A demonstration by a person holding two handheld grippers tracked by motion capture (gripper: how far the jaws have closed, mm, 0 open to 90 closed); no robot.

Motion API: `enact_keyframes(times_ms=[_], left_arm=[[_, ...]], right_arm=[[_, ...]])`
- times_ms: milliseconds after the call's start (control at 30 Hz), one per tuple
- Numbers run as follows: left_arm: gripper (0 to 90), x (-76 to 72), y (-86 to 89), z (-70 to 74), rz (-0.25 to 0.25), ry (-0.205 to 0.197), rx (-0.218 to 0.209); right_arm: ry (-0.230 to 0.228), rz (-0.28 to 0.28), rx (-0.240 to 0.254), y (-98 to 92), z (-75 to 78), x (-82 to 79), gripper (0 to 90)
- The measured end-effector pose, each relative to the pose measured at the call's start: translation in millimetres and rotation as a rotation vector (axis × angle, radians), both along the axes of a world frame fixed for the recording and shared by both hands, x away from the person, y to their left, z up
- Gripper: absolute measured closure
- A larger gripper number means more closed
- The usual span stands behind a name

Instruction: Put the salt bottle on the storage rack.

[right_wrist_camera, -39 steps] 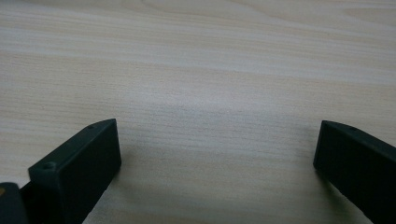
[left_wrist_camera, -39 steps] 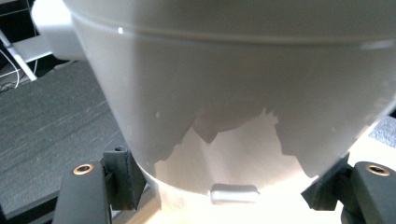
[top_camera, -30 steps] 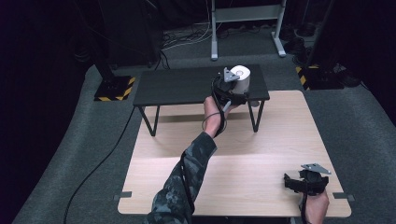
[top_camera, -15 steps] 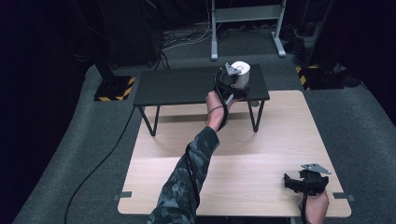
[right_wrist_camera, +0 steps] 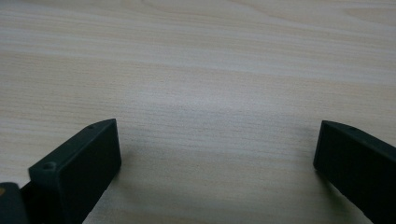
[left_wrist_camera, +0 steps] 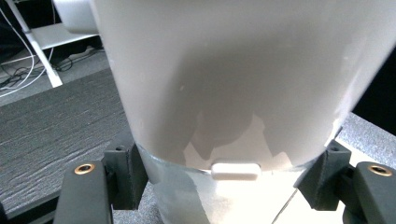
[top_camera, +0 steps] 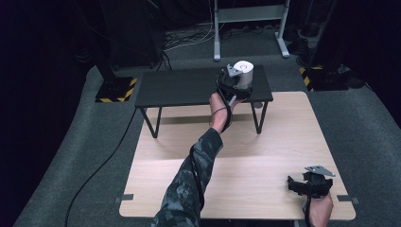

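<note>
High view | left arm outstretched | left gripper clamps white cup | right gripper released

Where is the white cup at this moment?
In the high view, the white cup is at the right end of the black bench, gripped by the left gripper.

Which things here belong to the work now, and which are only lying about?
In use: white cup, held by the left tongs; black shelf beneath it.
Lying about: floor cables; grey stand; right tongs, open and idle on the wooden table.
</note>
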State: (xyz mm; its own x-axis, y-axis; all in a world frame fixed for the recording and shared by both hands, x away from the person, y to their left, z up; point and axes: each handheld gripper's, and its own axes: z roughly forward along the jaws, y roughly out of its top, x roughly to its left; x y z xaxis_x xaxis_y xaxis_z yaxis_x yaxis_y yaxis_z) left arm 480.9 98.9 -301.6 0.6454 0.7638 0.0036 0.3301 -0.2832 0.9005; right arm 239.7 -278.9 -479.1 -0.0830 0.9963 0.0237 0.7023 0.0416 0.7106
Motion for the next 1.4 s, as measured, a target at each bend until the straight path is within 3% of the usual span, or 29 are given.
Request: enact_keyframes(times_ms=[167, 200, 267, 300, 433, 533, 600, 733, 767, 800, 833, 867, 900, 933, 967, 1033, 1067, 1167, 1267, 1400], left_arm=[[29.6, -0.3, 0.6, -0.7, -0.003, -0.003, -0.001], [27.0, -1.0, -0.4, -0.8, 0.003, 0.001, 0.001], [8.2, -3.4, -1.0, 0.9, 0.008, 0.017, 0.003], [3.8, -7.3, 0.3, 0.1, 0.008, 0.005, 0.0], [0.0, -24.7, 8.4, 2.7, 0.015, -0.012, 0.015], [0.0, -43.5, 18.9, 1.5, 0.013, -0.034, 0.046], [0.0, -58.0, 31.8, -4.4, -0.004, -0.044, 0.041], [0.0, -95.4, 56.8, -26.5, -0.018, -0.067, 0.061], [0.0, -119.1, 72.6, -45.3, 0.001, -0.074, 0.073], [0.0, -119.1, 72.6, -45.3, 0.001, -0.074, 0.073], [0.0, -134.2, 87.9, -61.5, 0.008, -0.061, 0.071], [0.0, -134.2, 87.9, -61.5, 0.008, -0.061, 0.071], [0.0, -141.9, 95.2, -70.3, 0.016, -0.047, 0.08], [0.0, -155.3, 106.0, -87.1, 0.041, -0.022, 0.118], [0.0, -155.3, 106.0, -87.1, 0.041, -0.022, 0.118], [0.0, -171.3, 121.4, -112.7, 0.079, 0.025, 0.169], [0.0, -171.3, 121.4, -112.7, 0.079, 0.025, 0.169], [0.0, -181.4, 134.8, -136.2, 0.125, 0.142, 0.234], [0.0, -192.7, 146.9, -152.6, 0.168, 0.192, 0.219], [0.0, -201.6, 156.1, -163.1, 0.208, 0.215, 0.222]], right_arm=[[0.001, -0.001, 0.002, 0.1, 0.2, 0.1, 0.0], [0.001, -0.001, 0.002, 0.1, 0.2, 0.0, 0.0], [0.001, -0.002, 0.002, 0.1, 0.1, 0.1, 0.0], [0.0, -0.001, 0.0, 0.0, -0.1, 0.0, 0.0], [-0.003, 0.001, -0.002, -0.1, -0.3, -0.1, 0.0], [-0.003, -0.001, -0.003, 0.0, -0.3, -0.1, 0.0], [-0.003, -0.001, -0.003, -0.1, -0.4, -0.1, 0.0], [-0.003, -0.003, -0.003, 0.1, -0.5, -0.1, 0.0], [-0.004, -0.004, -0.003, 0.2, -0.5, -0.2, 0.0], [-0.004, -0.004, -0.003, 0.2, -0.5, -0.2, 0.0], [-0.003, -0.004, -0.003, 0.2, -0.5, -0.1, 0.0], [-0.003, -0.004, -0.003, 0.2, -0.5, -0.1, 0.0], [-0.003, -0.004, -0.003, 0.2, -0.4, -0.2, 0.0], [-0.003, -0.004, -0.003, 0.2, -0.4, -0.2, 0.0], [-0.003, -0.004, -0.003, 0.2, -0.4, -0.2, 0.0], [-0.003, -0.004, -0.003, 0.3, -0.5, -0.2, 0.0], [-0.003, -0.004, -0.003, 0.3, -0.5, -0.2, 0.0], [-0.003, -0.006, -0.003, 0.4, -0.5, -0.2, 0.0], [-0.004, -0.006, -0.004, 0.5, -0.5, -0.2, 0.0], [-0.004, -0.007, -0.004, 0.5, -0.5, -0.2, 0.0]])
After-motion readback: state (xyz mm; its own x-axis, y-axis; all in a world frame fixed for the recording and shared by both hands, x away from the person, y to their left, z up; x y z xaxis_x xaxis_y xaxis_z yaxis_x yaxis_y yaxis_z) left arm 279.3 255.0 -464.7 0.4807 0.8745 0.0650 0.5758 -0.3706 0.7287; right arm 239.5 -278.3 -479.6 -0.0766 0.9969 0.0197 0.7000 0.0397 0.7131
